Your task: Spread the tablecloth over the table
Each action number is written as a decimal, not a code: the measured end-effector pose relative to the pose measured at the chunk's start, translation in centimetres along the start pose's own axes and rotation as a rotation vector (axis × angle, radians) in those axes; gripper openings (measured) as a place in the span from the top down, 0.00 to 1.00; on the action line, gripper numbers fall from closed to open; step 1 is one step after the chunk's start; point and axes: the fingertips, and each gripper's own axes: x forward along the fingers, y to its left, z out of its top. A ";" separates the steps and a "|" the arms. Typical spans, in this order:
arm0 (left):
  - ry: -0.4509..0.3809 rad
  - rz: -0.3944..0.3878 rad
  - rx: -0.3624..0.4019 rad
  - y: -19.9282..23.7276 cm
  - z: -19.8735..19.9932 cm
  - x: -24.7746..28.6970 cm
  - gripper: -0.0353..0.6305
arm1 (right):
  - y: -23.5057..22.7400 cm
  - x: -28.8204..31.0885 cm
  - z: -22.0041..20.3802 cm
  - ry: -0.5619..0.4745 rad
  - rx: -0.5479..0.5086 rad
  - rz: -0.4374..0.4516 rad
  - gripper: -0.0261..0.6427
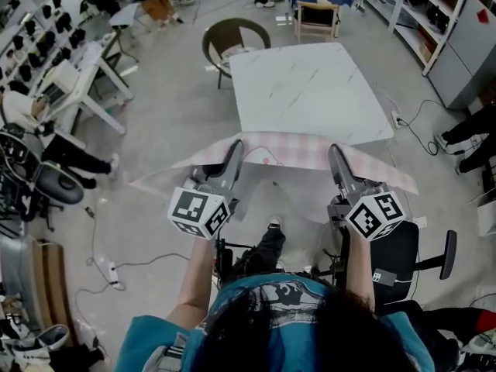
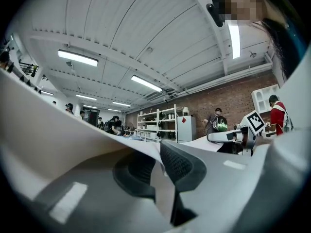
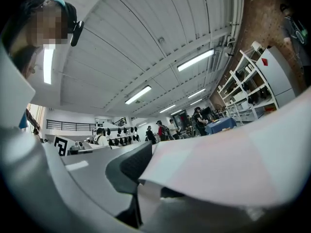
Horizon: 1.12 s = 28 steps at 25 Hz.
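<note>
A pink-checked tablecloth (image 1: 287,149) hangs stretched in the air between my two grippers, just short of the near edge of the white marble-look table (image 1: 310,91). Its ends droop at both sides. My left gripper (image 1: 235,147) is shut on the cloth's near hem; in the left gripper view the tablecloth (image 2: 58,130) runs in between the dark pads (image 2: 182,166). My right gripper (image 1: 335,152) is shut on the same hem further right, where the tablecloth (image 3: 233,164) covers one jaw. Both grippers point level towards the table. The tabletop is bare.
A brown wicker chair (image 1: 235,41) stands at the table's far side, with a wooden chair (image 1: 316,18) behind it. A black office chair (image 1: 403,254) is close at my right. Cables (image 1: 415,126) trail on the floor. White desks (image 1: 85,72) and people line the left.
</note>
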 end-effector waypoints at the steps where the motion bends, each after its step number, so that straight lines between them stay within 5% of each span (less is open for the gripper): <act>1: -0.009 -0.010 0.004 0.7 0.7 1.3 0.87 | -0.5 1.1 1.0 -0.007 -0.011 -0.004 0.89; 13: -0.130 -0.119 0.096 8.7 7.3 13.9 0.86 | -5.8 13.5 10.0 -0.100 -0.109 0.000 0.90; 28: -0.168 -0.143 0.077 18.5 10.0 27.6 0.85 | -14.4 28.5 14.9 -0.092 -0.142 0.034 0.89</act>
